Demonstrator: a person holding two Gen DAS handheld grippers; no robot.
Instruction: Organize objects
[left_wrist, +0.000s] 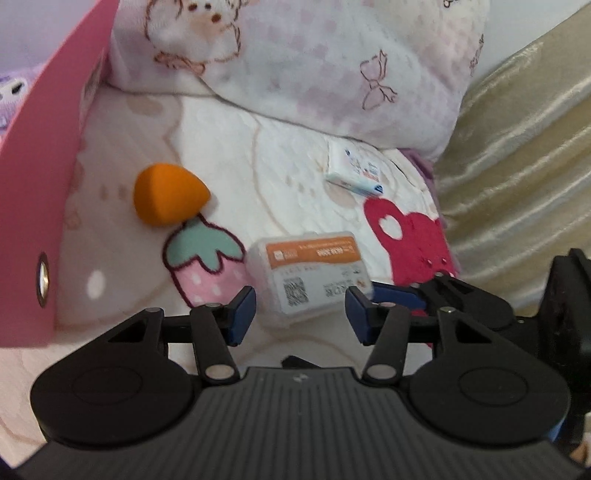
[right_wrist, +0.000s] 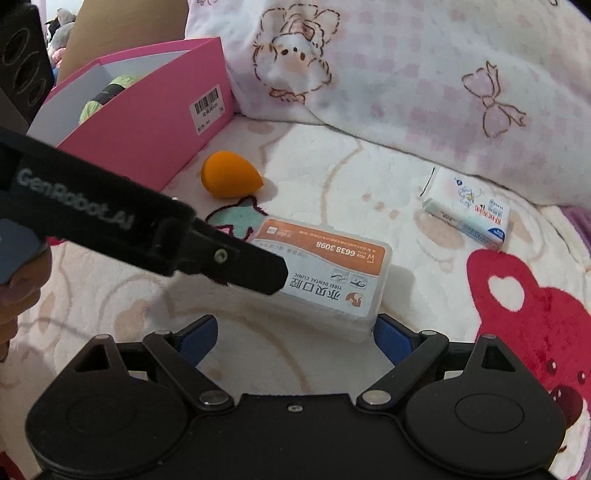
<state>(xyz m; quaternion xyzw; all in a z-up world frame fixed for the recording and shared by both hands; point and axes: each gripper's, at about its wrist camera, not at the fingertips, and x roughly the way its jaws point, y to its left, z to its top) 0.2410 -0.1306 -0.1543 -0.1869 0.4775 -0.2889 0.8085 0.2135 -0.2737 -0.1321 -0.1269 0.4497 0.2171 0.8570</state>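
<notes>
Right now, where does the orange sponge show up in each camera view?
Left wrist view: the orange sponge sits left of centre, beside the pink box.
Right wrist view: it sits upper left of centre, again by the pink box.
Shared landmark: the dental clinic case lies nearer the camera in both views.

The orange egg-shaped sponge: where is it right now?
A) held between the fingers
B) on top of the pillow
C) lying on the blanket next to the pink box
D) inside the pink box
C: the orange sponge lies loose on the blanket, just beside the pink box, with neither gripper touching it.
</notes>
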